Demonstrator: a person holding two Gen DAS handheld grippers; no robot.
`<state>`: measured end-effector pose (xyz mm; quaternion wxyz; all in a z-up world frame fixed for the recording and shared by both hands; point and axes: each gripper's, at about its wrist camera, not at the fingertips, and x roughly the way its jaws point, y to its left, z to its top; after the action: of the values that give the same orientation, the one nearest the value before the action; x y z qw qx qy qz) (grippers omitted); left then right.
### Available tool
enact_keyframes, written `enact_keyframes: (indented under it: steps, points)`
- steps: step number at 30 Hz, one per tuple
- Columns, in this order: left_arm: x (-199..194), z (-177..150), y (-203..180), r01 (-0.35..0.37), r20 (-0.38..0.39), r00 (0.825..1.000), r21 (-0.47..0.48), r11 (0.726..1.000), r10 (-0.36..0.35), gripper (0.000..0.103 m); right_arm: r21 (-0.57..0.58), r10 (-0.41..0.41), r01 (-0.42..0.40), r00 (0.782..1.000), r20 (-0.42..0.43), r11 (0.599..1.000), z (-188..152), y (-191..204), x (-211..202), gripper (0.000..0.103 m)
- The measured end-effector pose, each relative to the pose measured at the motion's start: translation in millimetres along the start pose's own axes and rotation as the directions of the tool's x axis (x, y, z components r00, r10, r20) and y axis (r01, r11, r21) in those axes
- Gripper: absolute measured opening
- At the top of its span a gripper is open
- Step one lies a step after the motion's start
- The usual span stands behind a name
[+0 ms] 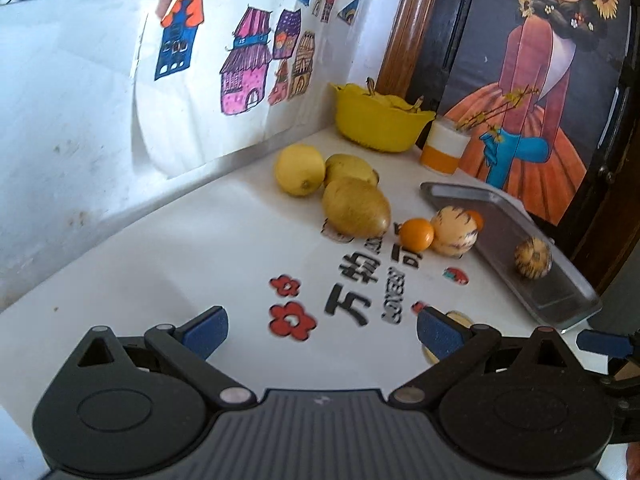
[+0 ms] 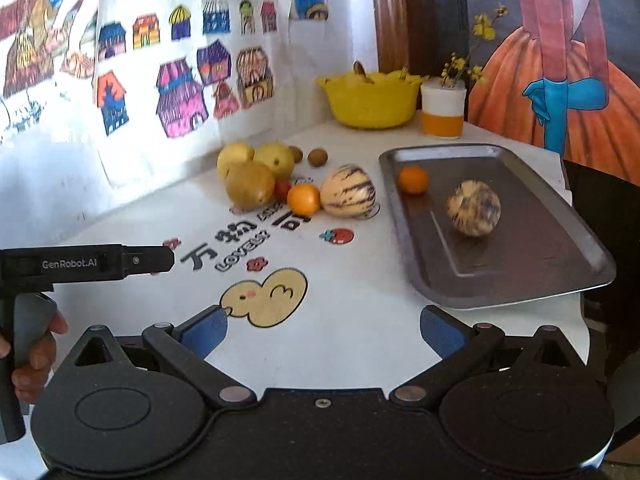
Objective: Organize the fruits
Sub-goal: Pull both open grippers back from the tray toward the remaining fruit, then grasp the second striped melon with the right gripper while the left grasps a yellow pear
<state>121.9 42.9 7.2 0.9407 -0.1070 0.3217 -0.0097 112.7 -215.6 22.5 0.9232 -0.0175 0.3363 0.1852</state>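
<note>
Both grippers, left gripper [image 1: 322, 330] and right gripper [image 2: 324, 330], hover empty with jaws spread. Recommended: approach the orange [image 2: 303, 199] squarely, avoiding the touching striped melon [image 2: 348, 191]. Tray [image 2: 520, 280] holds one orange, one striped melon. Table [image 2: 360, 320] count: three yellow fruits, two small brown fruits.

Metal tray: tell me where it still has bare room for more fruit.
The metal tray is bare across its near half, between the striped melon and the near rim. The far-left corner holds a small orange. Left of the tray, loose fruit crowds the table.
</note>
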Motion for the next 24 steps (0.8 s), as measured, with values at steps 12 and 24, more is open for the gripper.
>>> enact_keyframes:
  steps: [12,24]
  points:
    - [17.7,13.5,-4.1,0.022,-0.022,1.0,0.076,0.997,-0.02,0.102,-0.098,-0.024,0.023,1.0,-0.009,0.995,18.9,9.3,26.1,0.102]
    - [61.6,53.4,-16.2,0.028,-0.044,0.999,0.1,0.995,-0.023,0.102,-0.271,-0.032,0.051,0.997,0.074,0.961,62.3,-7.0,65.0,0.102]
